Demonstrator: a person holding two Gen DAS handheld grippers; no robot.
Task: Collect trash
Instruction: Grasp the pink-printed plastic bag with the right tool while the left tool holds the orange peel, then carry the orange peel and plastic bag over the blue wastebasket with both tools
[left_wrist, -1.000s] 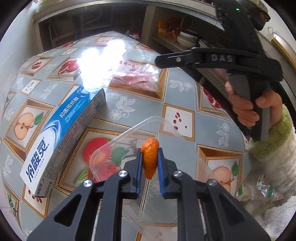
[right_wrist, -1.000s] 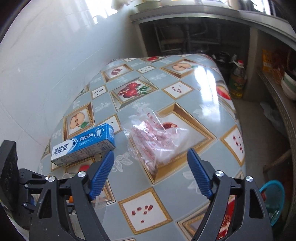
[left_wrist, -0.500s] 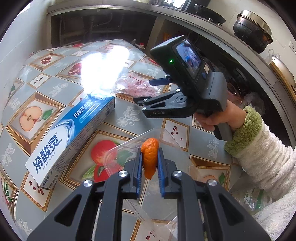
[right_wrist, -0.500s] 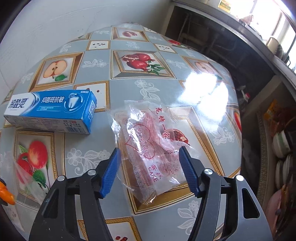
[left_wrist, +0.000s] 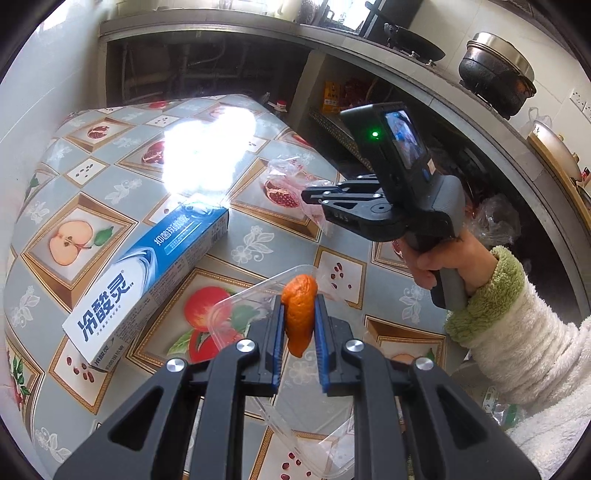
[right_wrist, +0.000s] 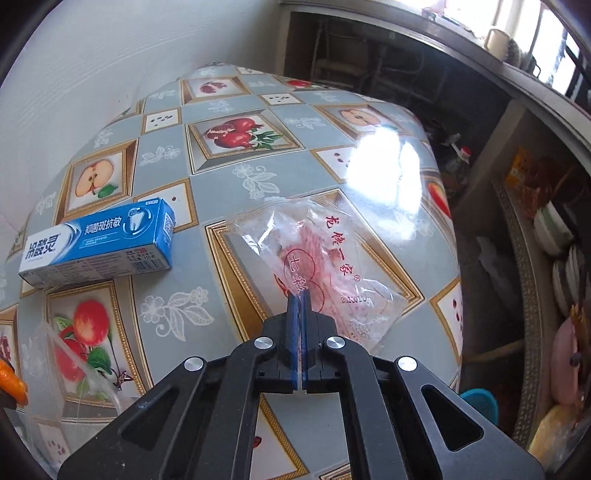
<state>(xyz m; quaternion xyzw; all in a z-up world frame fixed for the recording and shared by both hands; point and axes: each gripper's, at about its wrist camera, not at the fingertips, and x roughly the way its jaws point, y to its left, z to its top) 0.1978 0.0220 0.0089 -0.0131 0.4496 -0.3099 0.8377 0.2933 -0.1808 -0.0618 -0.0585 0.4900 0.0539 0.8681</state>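
1. Trash first: the crinkly clear wrapper (right_wrist: 325, 266) with red print lies flat on the fruit-print tablecloth (right_wrist: 229, 177), and the right gripper (right_wrist: 299, 295) has just been closing on its near edge, blue pads pinched together with film between them.
2. Left gripper (left_wrist: 300, 314) is clamped on a piece of orange peel (left_wrist: 298, 317), held up above a clear plastic tray (left_wrist: 258, 302).
3. Progress, my guess: 2 bits grabbed, nothing binned yet. The tray and maybe the blue toothpaste box (left_wrist: 147, 273) are left.
4. The wrapper's long axis runs diagonally away from the right gripper toward the table's far-left side. The peel stands roughly upright between the pads.
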